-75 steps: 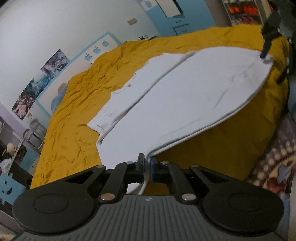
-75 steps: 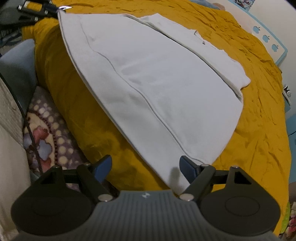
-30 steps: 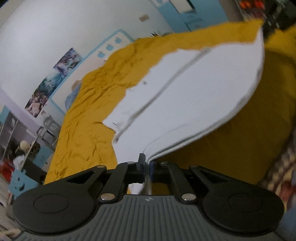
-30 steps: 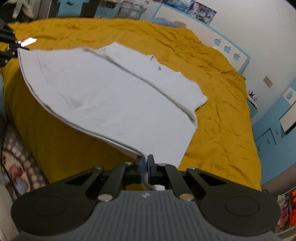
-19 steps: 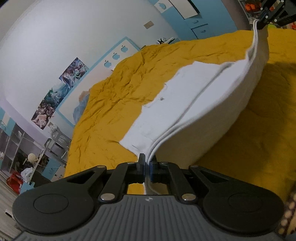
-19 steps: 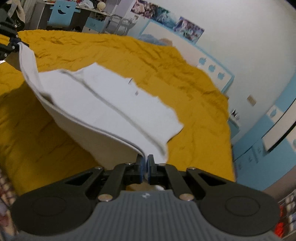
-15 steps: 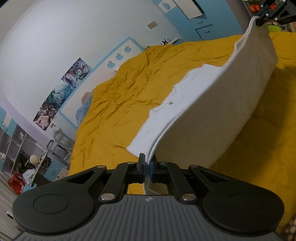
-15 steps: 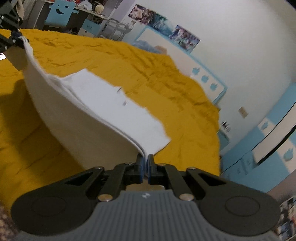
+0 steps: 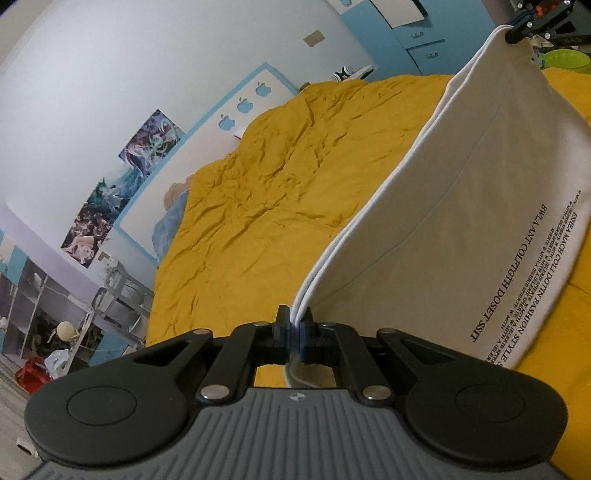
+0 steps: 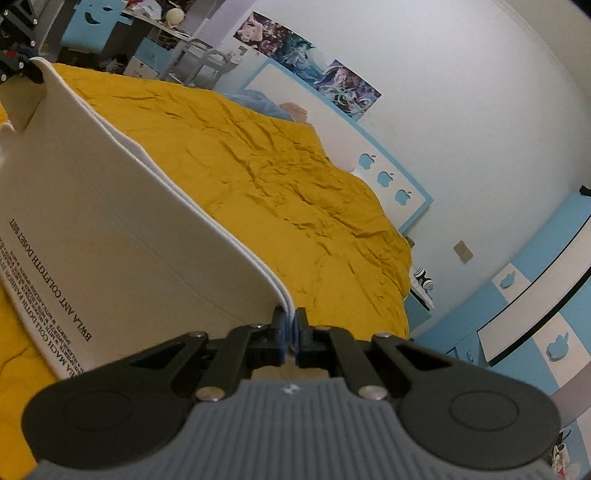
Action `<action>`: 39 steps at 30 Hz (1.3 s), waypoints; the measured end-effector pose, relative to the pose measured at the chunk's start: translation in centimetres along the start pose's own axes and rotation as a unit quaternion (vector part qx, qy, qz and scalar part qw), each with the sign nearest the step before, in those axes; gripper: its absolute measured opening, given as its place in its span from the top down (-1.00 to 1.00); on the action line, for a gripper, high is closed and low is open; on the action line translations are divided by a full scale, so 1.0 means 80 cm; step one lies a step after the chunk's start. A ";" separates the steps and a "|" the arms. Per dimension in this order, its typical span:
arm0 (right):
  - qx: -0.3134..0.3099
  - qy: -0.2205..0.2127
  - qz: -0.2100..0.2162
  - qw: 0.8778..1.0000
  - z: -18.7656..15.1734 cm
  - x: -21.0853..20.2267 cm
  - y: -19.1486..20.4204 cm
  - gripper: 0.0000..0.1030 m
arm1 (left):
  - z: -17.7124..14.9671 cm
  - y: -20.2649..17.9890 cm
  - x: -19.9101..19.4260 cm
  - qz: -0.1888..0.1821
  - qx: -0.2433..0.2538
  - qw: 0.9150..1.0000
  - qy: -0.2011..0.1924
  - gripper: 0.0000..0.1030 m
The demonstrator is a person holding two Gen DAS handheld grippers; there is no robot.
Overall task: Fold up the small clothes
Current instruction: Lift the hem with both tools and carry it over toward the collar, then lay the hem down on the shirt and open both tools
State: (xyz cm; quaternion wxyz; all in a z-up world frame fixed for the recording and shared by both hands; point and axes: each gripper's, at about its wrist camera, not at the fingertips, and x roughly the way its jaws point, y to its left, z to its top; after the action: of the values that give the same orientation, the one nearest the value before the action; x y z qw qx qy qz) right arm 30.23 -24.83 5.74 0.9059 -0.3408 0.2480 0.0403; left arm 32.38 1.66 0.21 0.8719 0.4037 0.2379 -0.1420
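A white T-shirt with black printed text hangs lifted above the yellow bedspread, stretched between both grippers. My left gripper is shut on one corner of its doubled hem. My right gripper is shut on the other corner of the shirt. Each gripper shows in the other's view: the right one at top right, the left one at top left. The shirt's lower part drapes onto the bed.
The yellow bedspread covers a wide bed. A white and blue headboard stands against the wall. Blue cabinets are at the right; shelves and a desk with clutter stand past the bed's far side.
Both grippers have lifted the shirt's hem up off the bed. The shirt went from lying flat to hanging upright, with its printed side now showing.
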 end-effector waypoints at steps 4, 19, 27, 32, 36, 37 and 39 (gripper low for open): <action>0.009 0.013 0.001 1.000 0.023 0.075 -0.015 1.00 | 0.012 0.006 0.053 -0.006 0.006 1.000 0.013 0.91; 0.053 0.074 0.041 0.995 0.011 0.359 0.015 1.00 | -0.009 -0.005 0.255 -0.072 -0.048 0.992 0.096 0.79; 0.079 0.102 0.039 0.991 -0.019 0.437 0.048 1.00 | -0.025 0.000 0.301 -0.077 -0.117 0.986 0.094 0.42; 0.090 0.099 0.038 0.990 -0.023 0.450 0.054 0.60 | -0.034 0.020 0.304 -0.062 -0.172 0.980 0.072 0.14; 0.140 0.081 0.032 0.986 -0.023 0.434 0.032 -0.10 | -0.048 0.060 0.282 -0.074 -0.261 0.962 0.033 -0.47; 0.163 0.078 0.041 0.983 -0.024 0.429 0.022 -0.10 | -0.055 0.070 0.274 -0.078 -0.283 0.956 0.024 -0.52; 0.207 0.077 0.056 0.974 -0.031 0.421 0.005 -0.12 | -0.068 0.087 0.274 -0.096 -0.321 0.942 0.025 -0.52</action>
State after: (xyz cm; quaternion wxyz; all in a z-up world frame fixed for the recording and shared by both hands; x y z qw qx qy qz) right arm 58.52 -29.35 -12.13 0.9312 -0.1338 0.3388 0.0126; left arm 52.40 9.09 -10.03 0.9313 0.0815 0.3303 -0.1305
